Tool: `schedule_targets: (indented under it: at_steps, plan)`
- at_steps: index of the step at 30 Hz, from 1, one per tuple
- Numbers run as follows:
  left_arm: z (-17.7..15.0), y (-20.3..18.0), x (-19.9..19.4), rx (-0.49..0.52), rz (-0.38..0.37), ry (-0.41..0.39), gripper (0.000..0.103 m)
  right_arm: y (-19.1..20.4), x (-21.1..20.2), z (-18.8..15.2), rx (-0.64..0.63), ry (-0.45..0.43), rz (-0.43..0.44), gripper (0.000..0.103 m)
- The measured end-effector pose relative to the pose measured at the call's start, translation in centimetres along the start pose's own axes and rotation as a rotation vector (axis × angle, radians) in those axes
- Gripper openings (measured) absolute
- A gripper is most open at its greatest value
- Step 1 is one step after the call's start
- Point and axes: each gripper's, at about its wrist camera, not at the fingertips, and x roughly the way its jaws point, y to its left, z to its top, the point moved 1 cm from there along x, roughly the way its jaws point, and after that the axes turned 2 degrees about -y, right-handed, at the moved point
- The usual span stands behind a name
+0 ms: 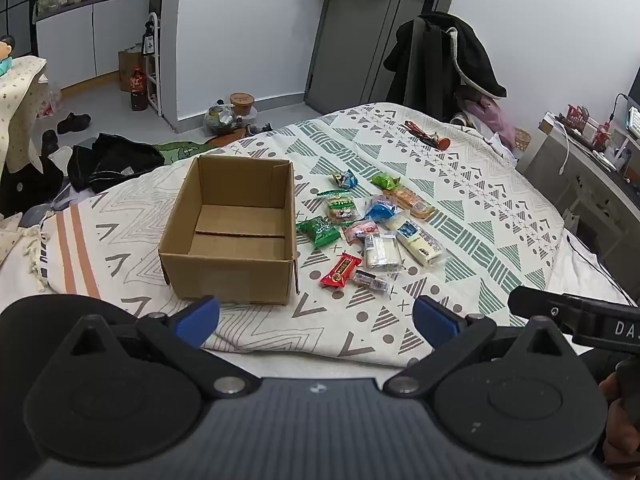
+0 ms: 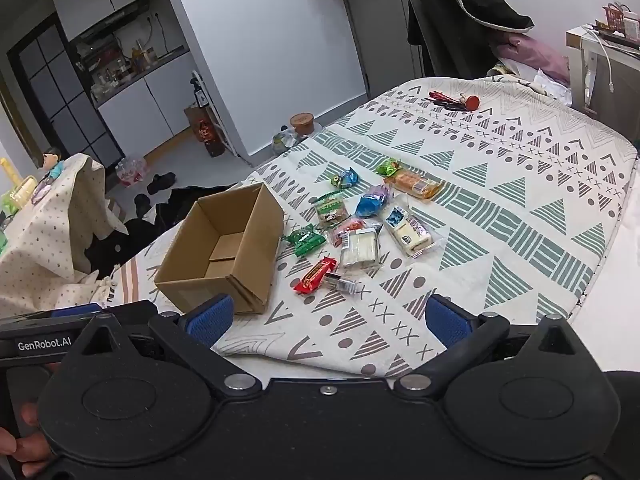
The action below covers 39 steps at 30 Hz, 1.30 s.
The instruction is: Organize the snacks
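Note:
An open, empty cardboard box (image 1: 236,232) (image 2: 224,252) stands on the patterned bedspread (image 1: 460,184) (image 2: 500,184). Right of it lie several wrapped snacks: a red bar (image 1: 341,270) (image 2: 315,275), a green packet (image 1: 319,231) (image 2: 305,239), a white packet (image 1: 381,251) (image 2: 359,248), a long white packet (image 1: 420,242) (image 2: 408,230), a blue packet (image 1: 379,209) (image 2: 371,202) and an orange biscuit pack (image 1: 412,201) (image 2: 414,185). My left gripper (image 1: 316,322) hangs open near the bed's front edge, short of the box and snacks. My right gripper (image 2: 328,320) is open too, with nothing between its fingers.
Red scissors and small items (image 1: 426,136) (image 2: 452,101) lie at the bed's far side. A chair draped with a black coat (image 1: 440,60) (image 2: 468,12) stands behind. Dark clothes and shoes (image 1: 112,160) litter the floor on the left. A desk (image 1: 592,148) is at the right.

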Motion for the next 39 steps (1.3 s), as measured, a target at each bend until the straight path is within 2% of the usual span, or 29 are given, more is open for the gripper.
schedule_targets:
  at_steps: [24, 39]
  plan:
    - [0.2, 0.2, -0.2, -0.007, -0.001, 0.002, 0.103, 0.6, -0.4, 0.2, -0.04, 0.011, -0.032, 0.103]
    - [0.2, 0.6, -0.9, -0.013, 0.004, -0.006, 0.103, 0.9, -1.0, 0.4, -0.041, -0.01, -0.02, 0.103]
